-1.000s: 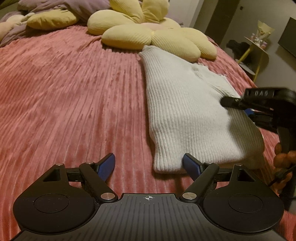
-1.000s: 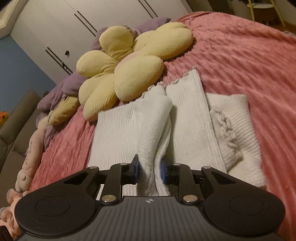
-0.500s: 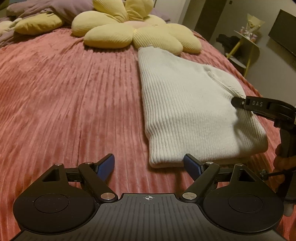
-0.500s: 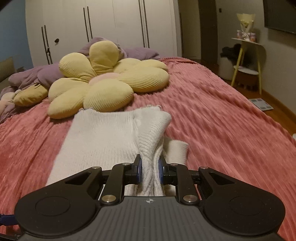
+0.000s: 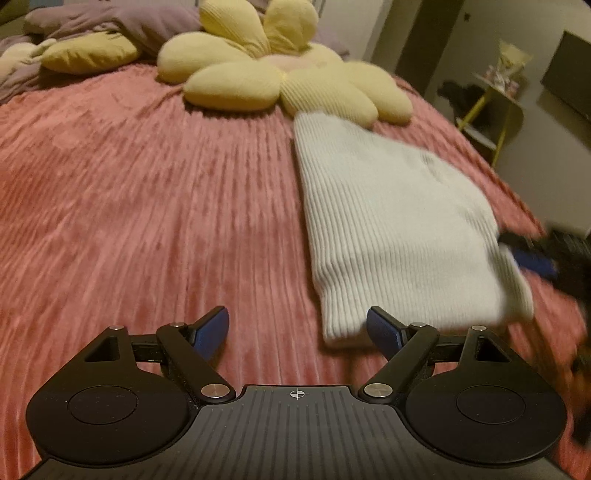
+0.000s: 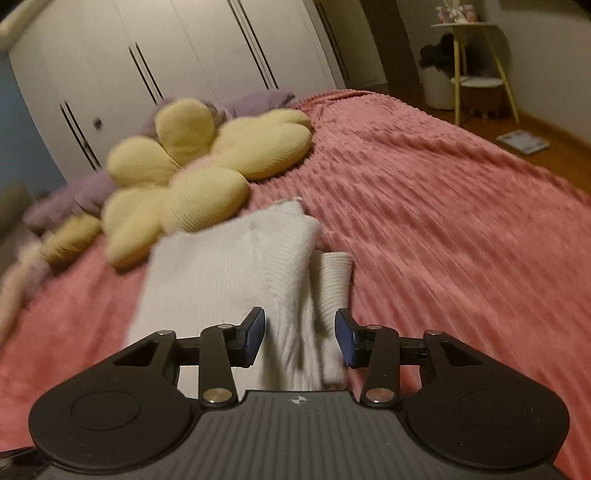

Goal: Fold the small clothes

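A white ribbed knit sweater (image 5: pixel 391 221) lies folded lengthwise on the pink bedspread (image 5: pixel 147 221), its far end touching the yellow flower cushion. My left gripper (image 5: pixel 297 332) hovers open over the bedspread just left of the sweater's near corner, with nothing between its fingers. In the right wrist view my right gripper (image 6: pixel 300 338) has its jaws opening; the sweater's folded edge (image 6: pixel 236 273) still lies between the blue pads, which stand apart from it. That right gripper shows blurred at the sweater's right edge (image 5: pixel 535 260) in the left wrist view.
A yellow flower-shaped cushion (image 5: pixel 280 85) and purple bedding (image 5: pixel 110 26) lie at the head of the bed. White wardrobe doors (image 6: pixel 166 66) stand behind. A yellow-legged side table (image 6: pixel 476 66) and a scale on the wooden floor (image 6: pixel 522 142) are beyond the bed's right side.
My right gripper, which was pinching the sweater's folded layer, has carried it across and spread its jaws off the cloth. The left gripper has stayed open near the sweater's near corner.
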Action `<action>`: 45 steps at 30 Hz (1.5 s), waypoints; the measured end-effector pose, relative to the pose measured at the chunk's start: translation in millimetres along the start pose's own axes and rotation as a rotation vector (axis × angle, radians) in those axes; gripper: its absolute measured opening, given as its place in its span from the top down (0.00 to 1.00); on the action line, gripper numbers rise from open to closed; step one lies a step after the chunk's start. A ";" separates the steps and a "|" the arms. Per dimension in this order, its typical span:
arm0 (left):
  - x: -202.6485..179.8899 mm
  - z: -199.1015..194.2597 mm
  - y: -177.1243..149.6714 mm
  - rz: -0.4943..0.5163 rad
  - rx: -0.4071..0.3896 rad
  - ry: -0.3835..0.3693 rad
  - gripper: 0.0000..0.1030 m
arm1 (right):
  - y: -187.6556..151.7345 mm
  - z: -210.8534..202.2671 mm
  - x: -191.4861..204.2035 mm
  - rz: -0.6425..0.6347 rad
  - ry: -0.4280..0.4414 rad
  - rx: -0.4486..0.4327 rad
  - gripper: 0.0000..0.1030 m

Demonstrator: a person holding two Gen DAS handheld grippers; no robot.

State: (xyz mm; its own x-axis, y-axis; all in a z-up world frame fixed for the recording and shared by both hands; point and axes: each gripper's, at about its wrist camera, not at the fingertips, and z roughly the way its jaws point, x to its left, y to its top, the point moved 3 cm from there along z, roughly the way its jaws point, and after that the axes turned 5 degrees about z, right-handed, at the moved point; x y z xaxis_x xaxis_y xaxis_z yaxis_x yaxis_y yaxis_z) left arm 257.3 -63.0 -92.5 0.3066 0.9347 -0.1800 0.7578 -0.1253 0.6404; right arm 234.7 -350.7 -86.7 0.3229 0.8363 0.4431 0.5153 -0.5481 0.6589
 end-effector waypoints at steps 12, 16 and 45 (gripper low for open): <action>-17.5 11.7 28.1 0.008 0.009 -0.058 0.16 | -44.6 -20.5 -27.2 0.116 0.056 0.085 0.79; -17.3 9.1 33.0 0.016 -0.009 -0.050 0.16 | -43.1 -22.5 -26.0 0.215 0.198 0.118 0.84; -12.5 49.4 45.0 0.066 0.055 -0.026 0.13 | -47.3 12.3 58.6 -0.414 -0.050 0.023 0.72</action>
State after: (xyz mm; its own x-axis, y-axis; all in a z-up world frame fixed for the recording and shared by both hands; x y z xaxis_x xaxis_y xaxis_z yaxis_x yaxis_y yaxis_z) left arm 316.1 -96.8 -98.4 0.3708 0.9150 -0.1587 0.7658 -0.2047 0.6096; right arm 239.0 -275.6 -99.4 0.1222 0.9860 0.1132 0.6272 -0.1651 0.7612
